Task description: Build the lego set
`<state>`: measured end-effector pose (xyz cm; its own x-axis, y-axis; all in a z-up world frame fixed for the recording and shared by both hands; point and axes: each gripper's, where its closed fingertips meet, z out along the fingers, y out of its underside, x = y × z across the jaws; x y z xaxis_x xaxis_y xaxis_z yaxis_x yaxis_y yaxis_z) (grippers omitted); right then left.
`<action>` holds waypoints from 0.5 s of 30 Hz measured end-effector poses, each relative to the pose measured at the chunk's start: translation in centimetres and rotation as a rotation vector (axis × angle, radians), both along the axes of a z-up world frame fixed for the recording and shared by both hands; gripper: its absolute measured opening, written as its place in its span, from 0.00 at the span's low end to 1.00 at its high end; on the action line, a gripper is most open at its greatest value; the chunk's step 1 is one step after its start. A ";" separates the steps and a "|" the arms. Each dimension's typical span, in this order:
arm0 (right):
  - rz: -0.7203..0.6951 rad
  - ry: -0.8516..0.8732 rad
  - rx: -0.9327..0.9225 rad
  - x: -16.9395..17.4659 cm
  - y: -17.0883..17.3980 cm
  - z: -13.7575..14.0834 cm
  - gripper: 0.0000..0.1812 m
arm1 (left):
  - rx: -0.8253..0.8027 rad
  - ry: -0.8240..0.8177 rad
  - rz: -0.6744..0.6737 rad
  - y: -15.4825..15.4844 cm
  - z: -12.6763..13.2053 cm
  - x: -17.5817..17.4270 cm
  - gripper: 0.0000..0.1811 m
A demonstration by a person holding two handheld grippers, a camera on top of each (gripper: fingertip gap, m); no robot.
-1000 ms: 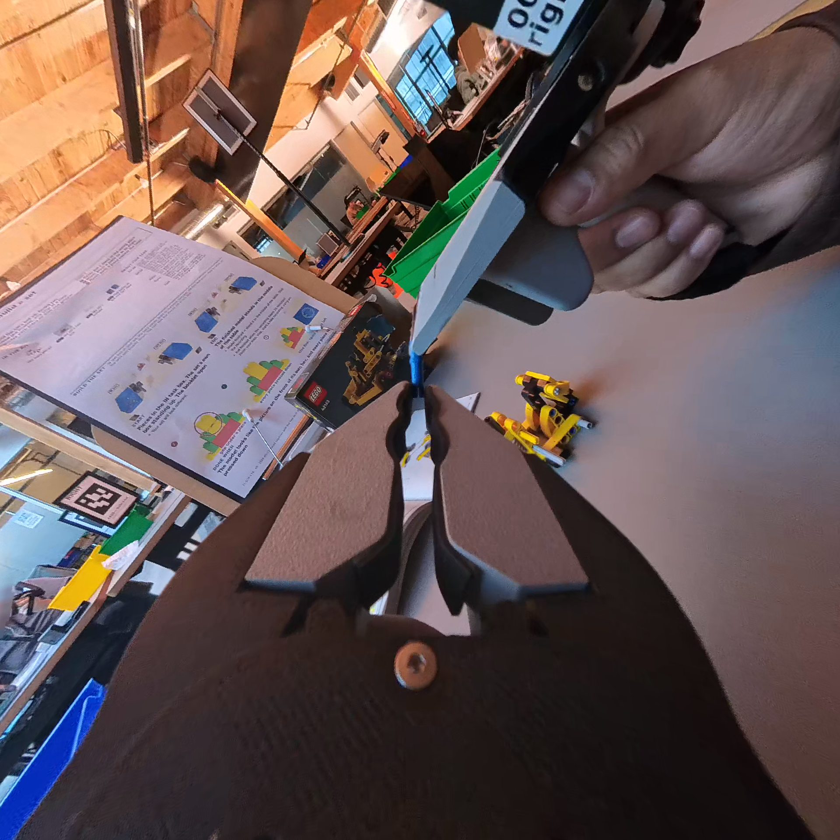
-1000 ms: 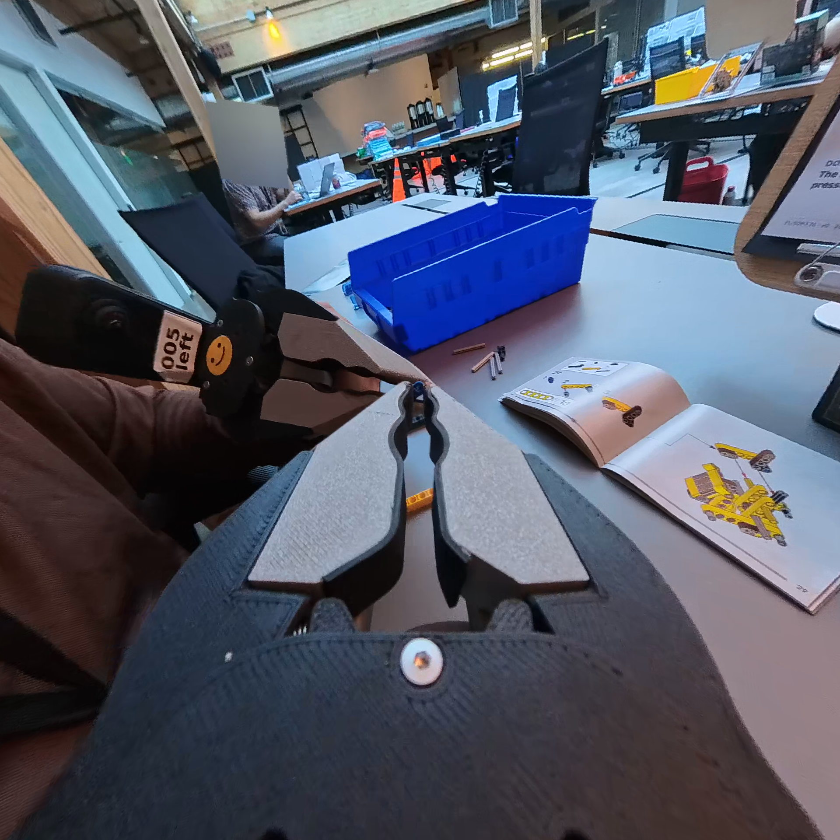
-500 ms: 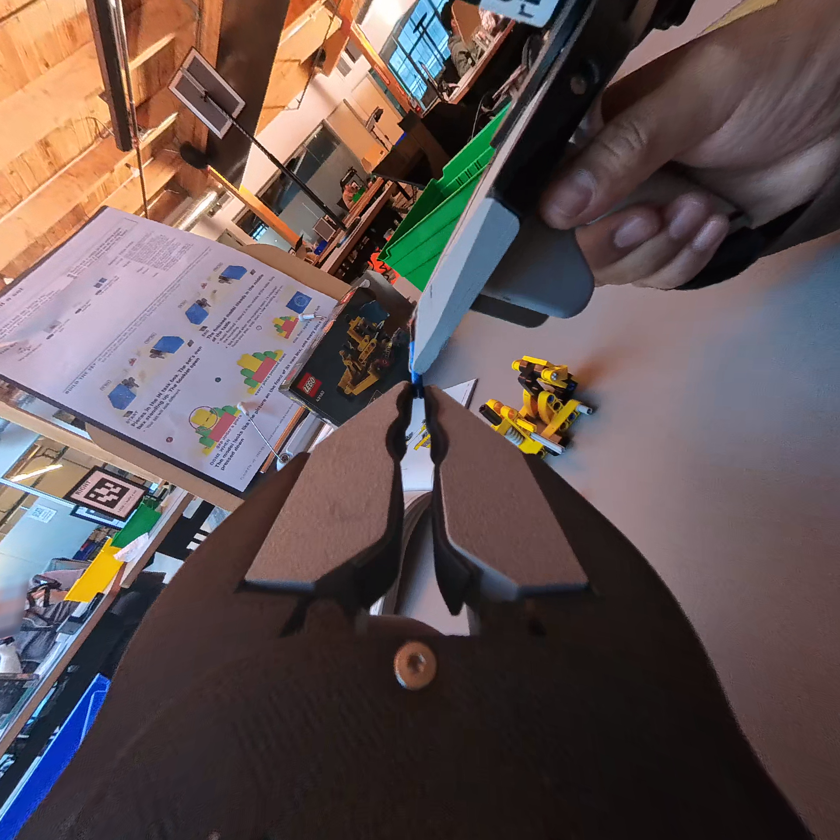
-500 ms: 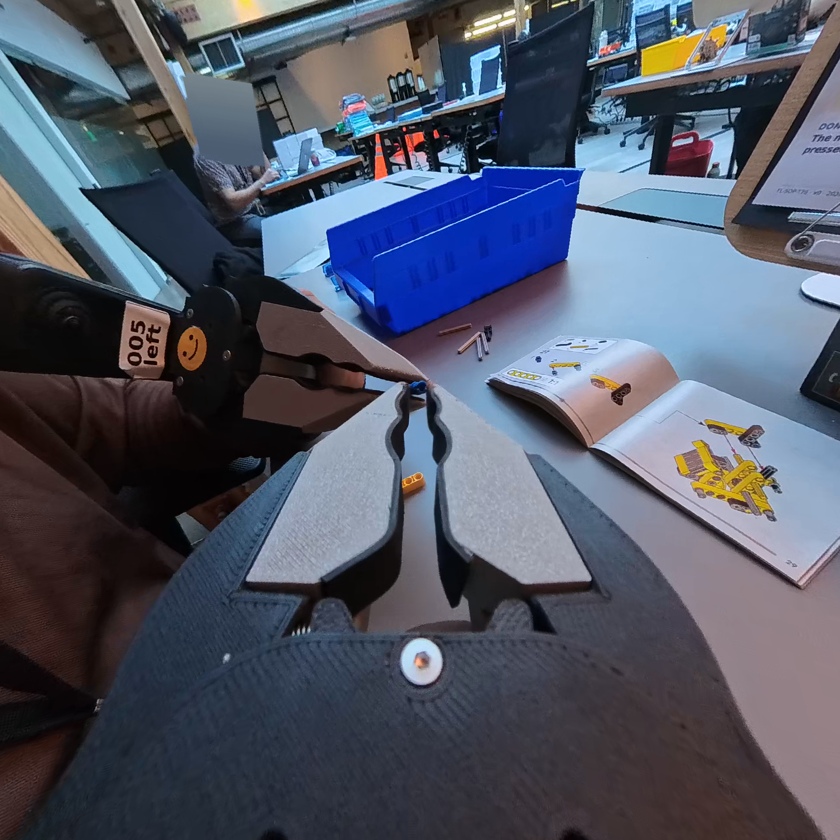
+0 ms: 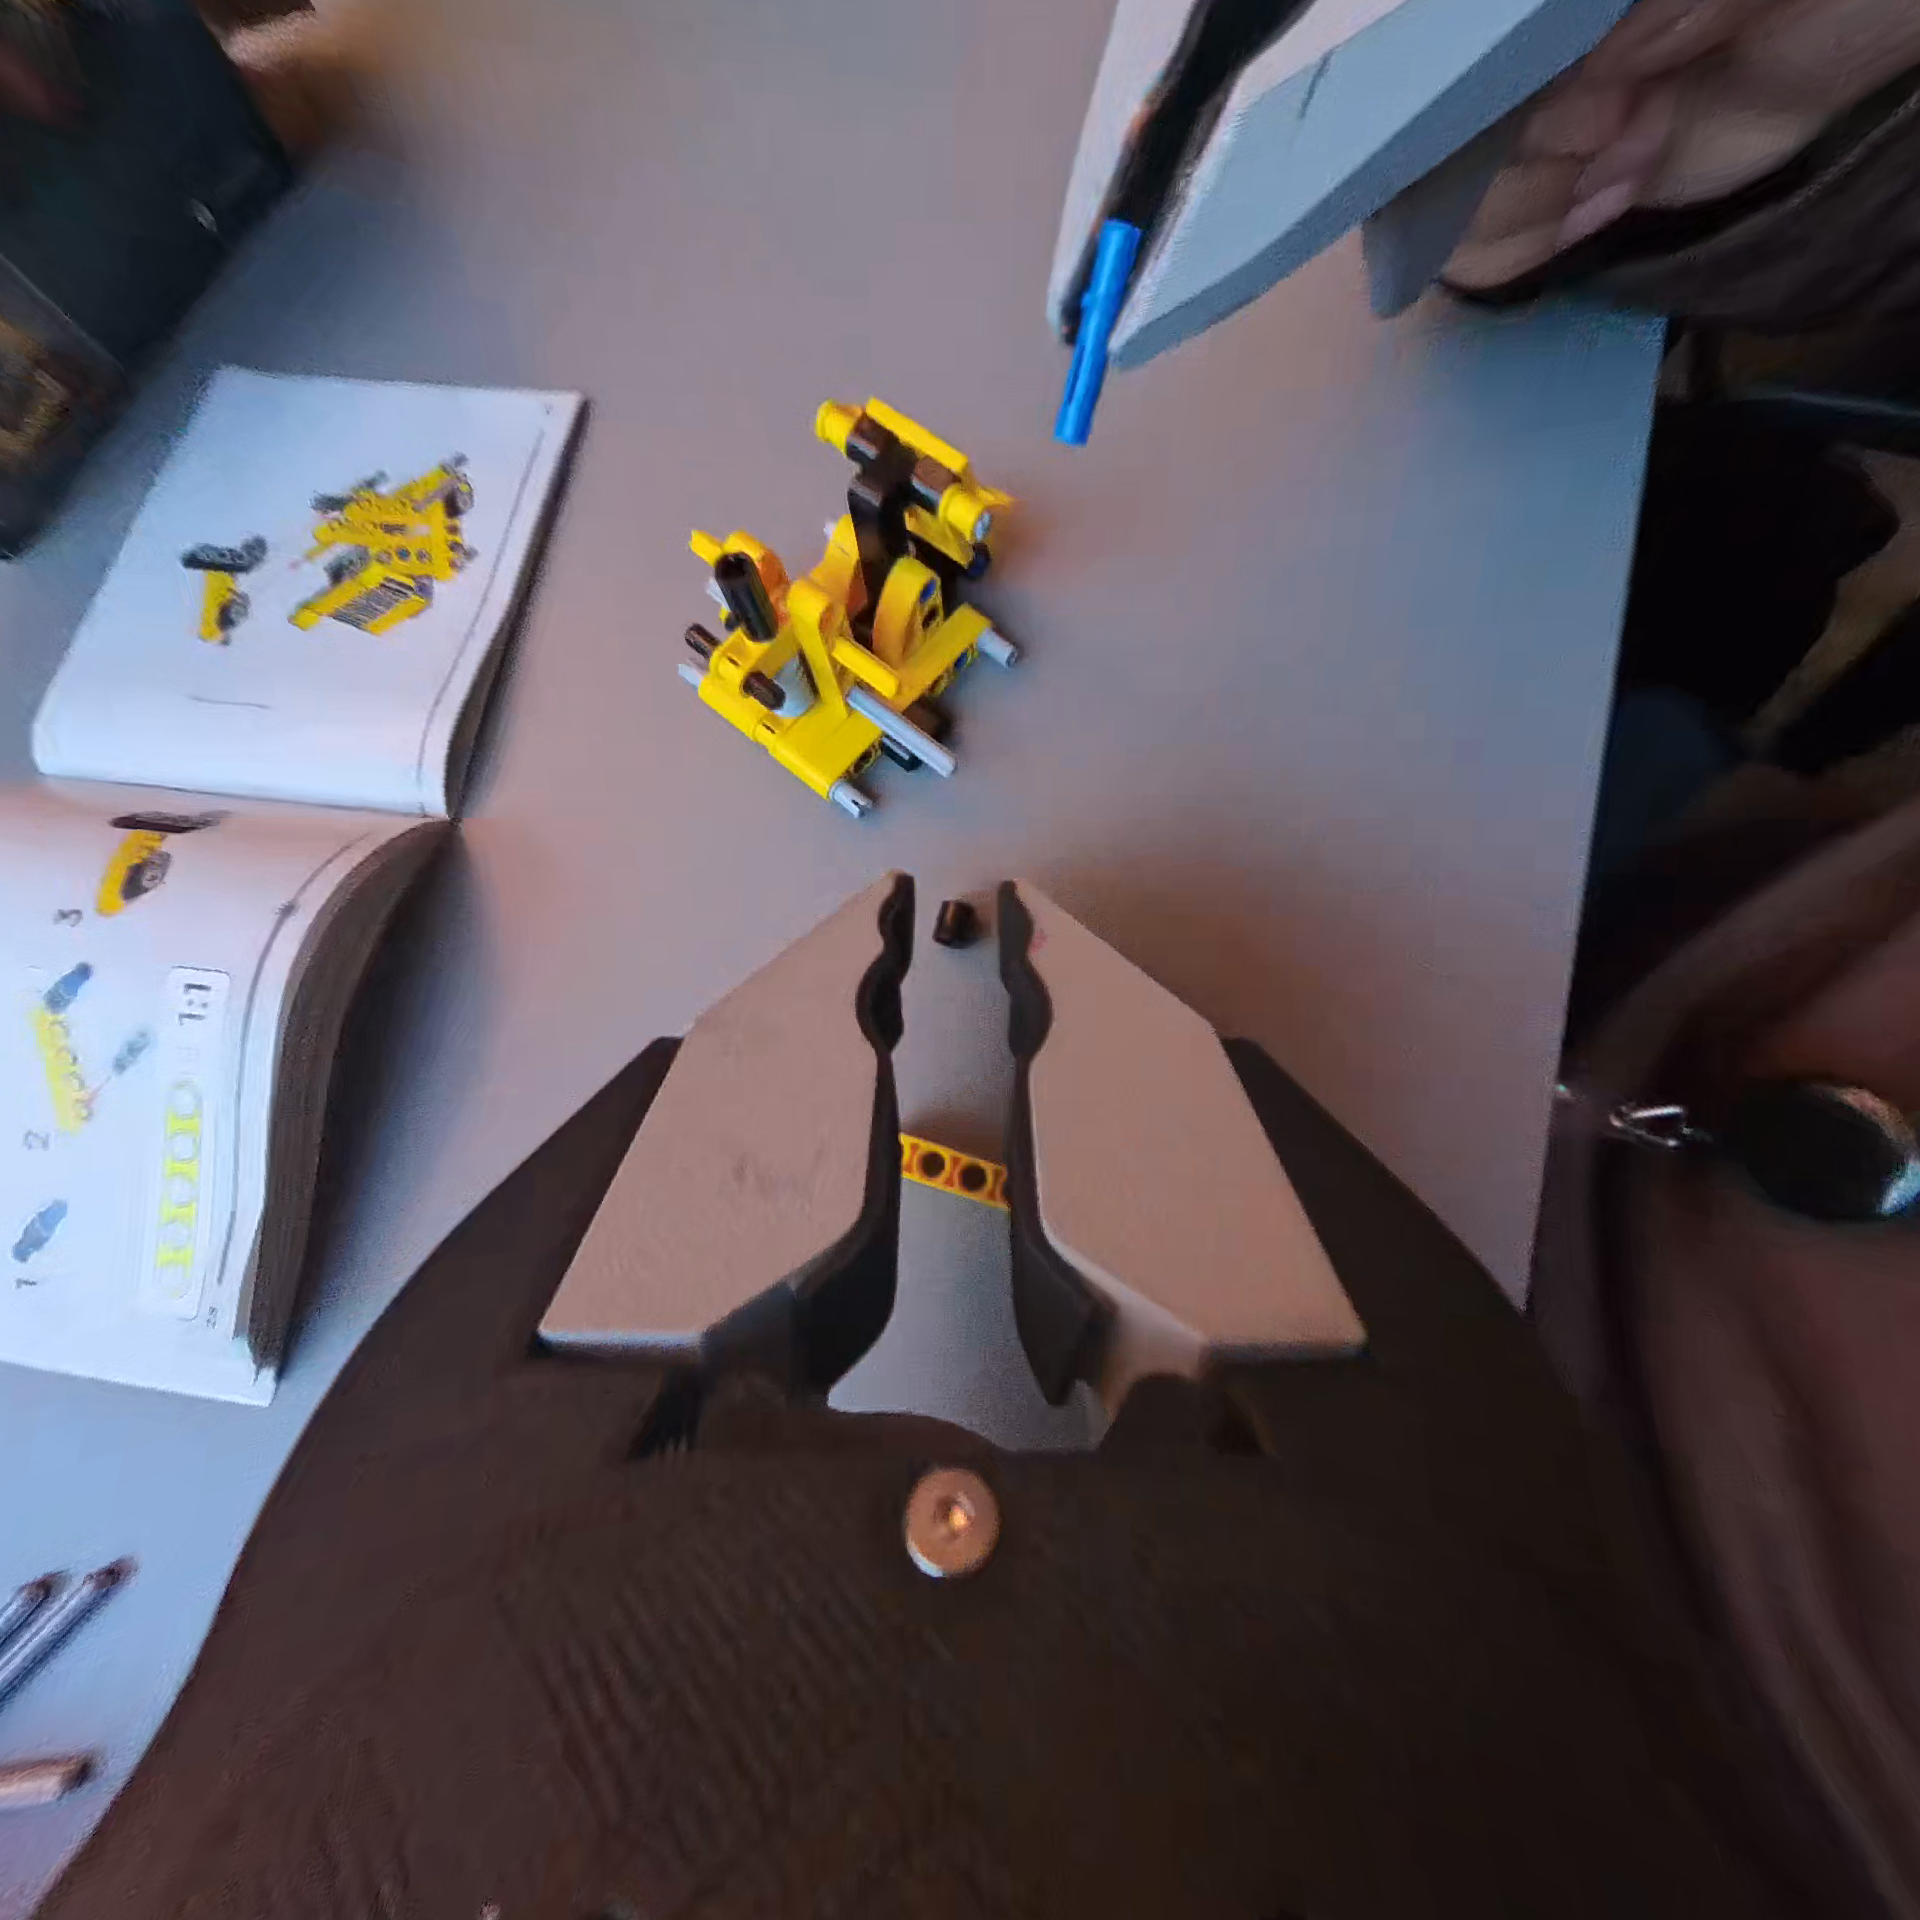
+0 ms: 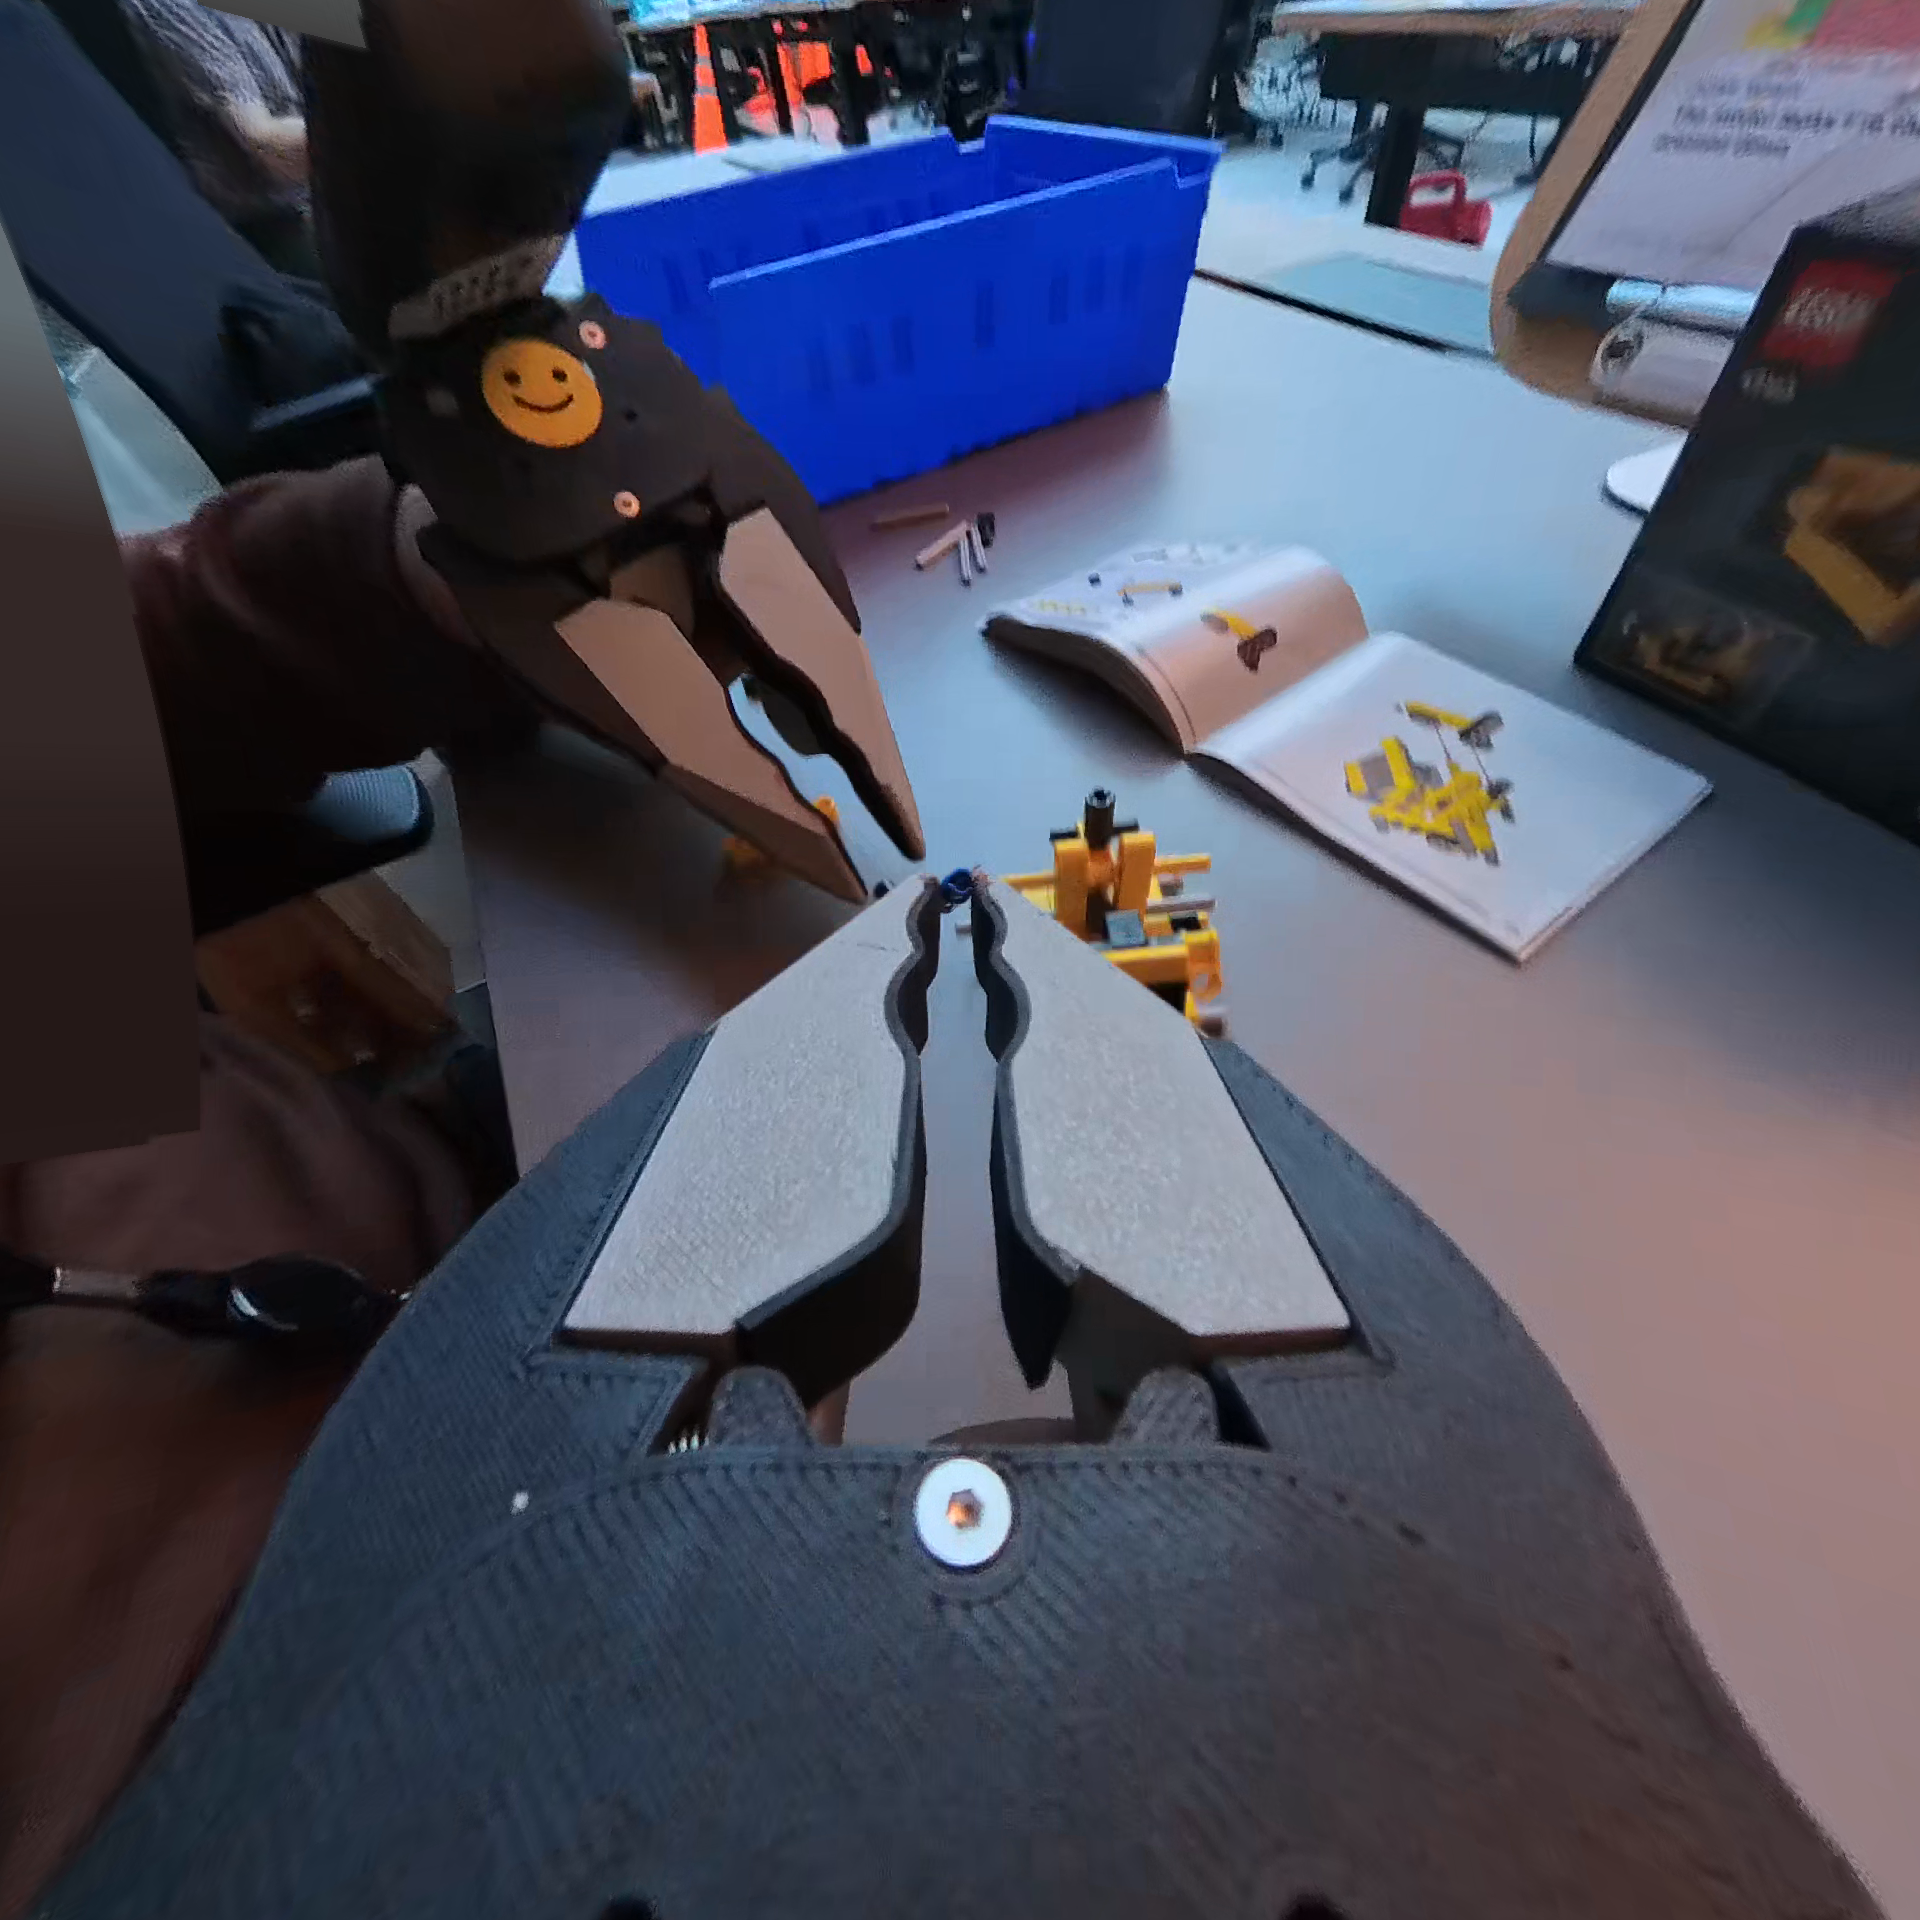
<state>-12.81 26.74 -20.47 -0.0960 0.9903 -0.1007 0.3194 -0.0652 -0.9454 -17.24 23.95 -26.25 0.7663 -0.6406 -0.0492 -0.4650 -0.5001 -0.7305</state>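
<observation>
Right gripper [image 6: 958, 902] clamps the blue pin [image 5: 1093, 327]; left gripper [image 5: 954, 904], jaws apart, looks set to take the black bush [image 5: 956, 922].

The half-built model [image 5: 847, 613] is yellow with black and pale grey parts. A bright blue pin [image 5: 1091, 332] shows above it. The bin [image 6: 914, 301] is blue, the table [image 5: 1299, 644] grey, the booklet [image 5: 301, 582] white with yellow drawings.
</observation>
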 end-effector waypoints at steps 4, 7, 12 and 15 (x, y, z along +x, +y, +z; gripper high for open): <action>0.010 -0.056 0.004 1.0 0.0 -1.4 0.01 | -0.026 0.081 -0.003 0.2 -1.1 -0.5 0.08; 0.042 -0.100 0.016 1.0 -0.4 -2.4 0.01 | -0.043 0.074 -0.035 0.0 -1.4 0.1 0.03; 0.107 -0.132 0.027 -0.1 -1.8 -2.7 0.01 | -0.026 0.073 -0.039 0.0 -1.2 -0.5 0.03; 0.158 -0.116 0.019 -1.7 -3.1 -2.1 0.01 | 0.043 -0.066 -0.031 -0.5 0.5 -1.0 0.03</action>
